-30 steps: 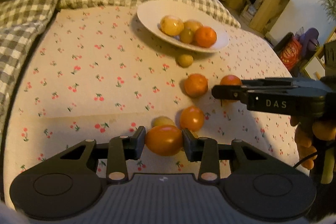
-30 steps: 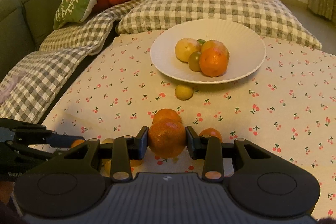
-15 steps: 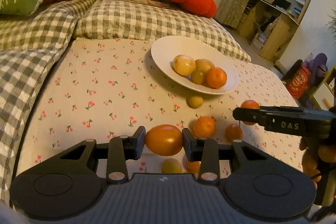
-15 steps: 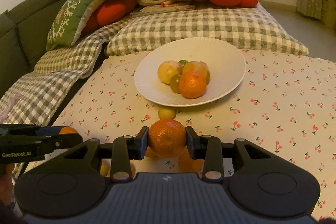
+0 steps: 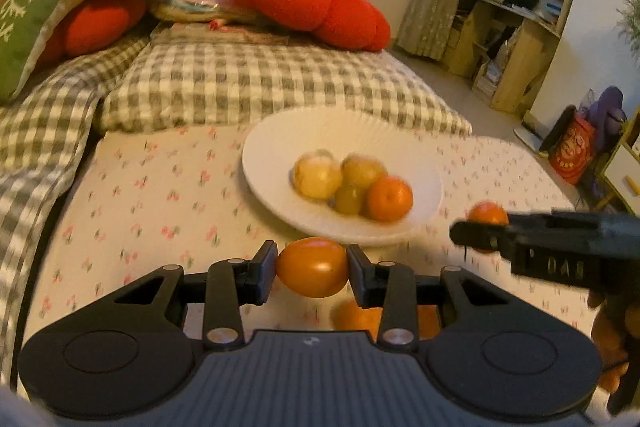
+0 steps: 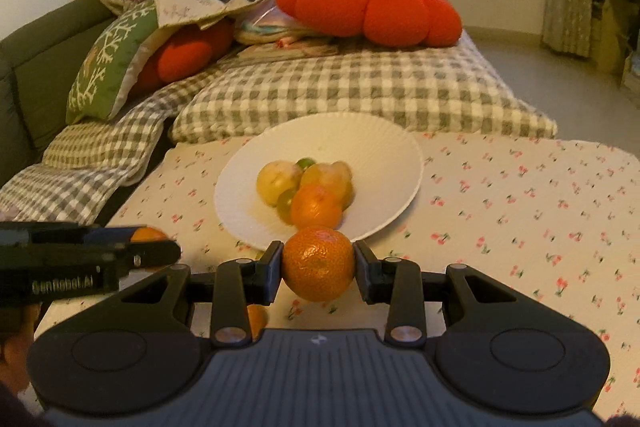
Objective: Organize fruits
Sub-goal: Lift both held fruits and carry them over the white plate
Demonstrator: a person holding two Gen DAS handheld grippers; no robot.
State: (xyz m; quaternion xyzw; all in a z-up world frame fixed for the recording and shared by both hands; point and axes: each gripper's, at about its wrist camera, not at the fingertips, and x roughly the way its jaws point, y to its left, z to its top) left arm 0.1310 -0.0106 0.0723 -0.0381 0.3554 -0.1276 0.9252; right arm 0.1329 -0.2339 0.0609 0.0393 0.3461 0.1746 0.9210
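Right wrist view: my right gripper (image 6: pixel 319 264) pinches an orange (image 6: pixel 319 263), my left gripper (image 5: pixel 311 267) pinches a smooth orange fruit (image 5: pixel 311 267), both just short of the plate (image 6: pixel 384 163). I fear dropped fruit rolling off the piled plate, or my grippers colliding.

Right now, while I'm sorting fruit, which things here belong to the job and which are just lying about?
Part of the job:
- smooth orange fruit in the left gripper
- mandarin in the right gripper
- white plate holding fruit
- loose orange fruit on the cloth

Just lying about:
- red tomato cushion
- green snowflake pillow
- checked blanket
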